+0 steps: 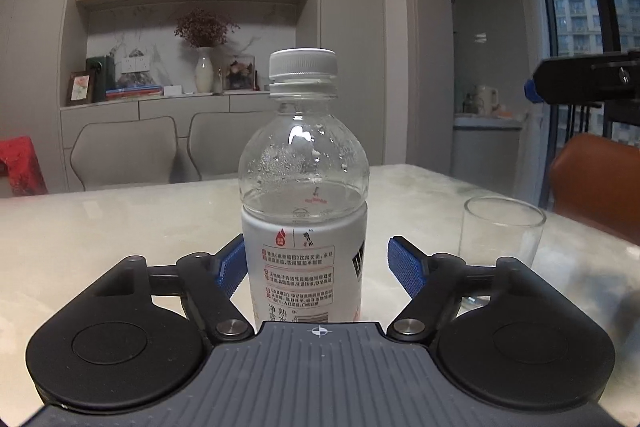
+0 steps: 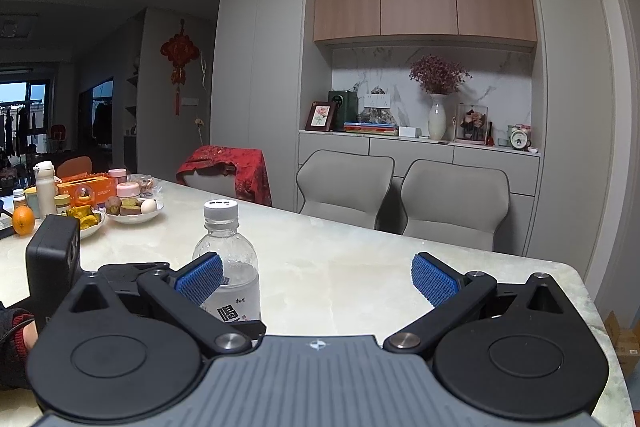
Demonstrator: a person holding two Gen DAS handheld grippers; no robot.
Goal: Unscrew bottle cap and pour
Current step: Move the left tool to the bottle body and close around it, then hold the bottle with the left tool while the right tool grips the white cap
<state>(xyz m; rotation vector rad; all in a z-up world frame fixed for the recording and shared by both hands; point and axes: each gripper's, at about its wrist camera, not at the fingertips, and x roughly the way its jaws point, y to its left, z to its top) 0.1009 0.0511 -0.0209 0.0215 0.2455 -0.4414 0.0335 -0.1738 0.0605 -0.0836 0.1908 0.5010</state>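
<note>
Between your left gripper's [image 1: 316,263] blue pads [image 1: 404,269] stands the water bottle [image 1: 304,195], upright on the pale marble table [image 1: 120,219], its white label facing you. Your fingers sit spread on either side of the label; the left pad looks to be at or just beside the plastic, the right pad clearly apart from it, so you have no hold on it. Its white cap [image 1: 303,67] is screwed on above the neck ring, and water fills the lower body up to the shoulder. An empty clear glass [image 1: 500,231] stands just to the right of the bottle, behind your right finger.

Your right gripper [image 2: 318,277] is held wide open with nothing between the pads, bare tabletop showing in the gap. From that wrist view the bottle stands to the left, partly behind the left blue pad [image 2: 200,277], with the left gripper's black body beside it. Plates of food [image 2: 134,207] and an orange [image 2: 23,220] sit well apart at the table's far left end.
</note>
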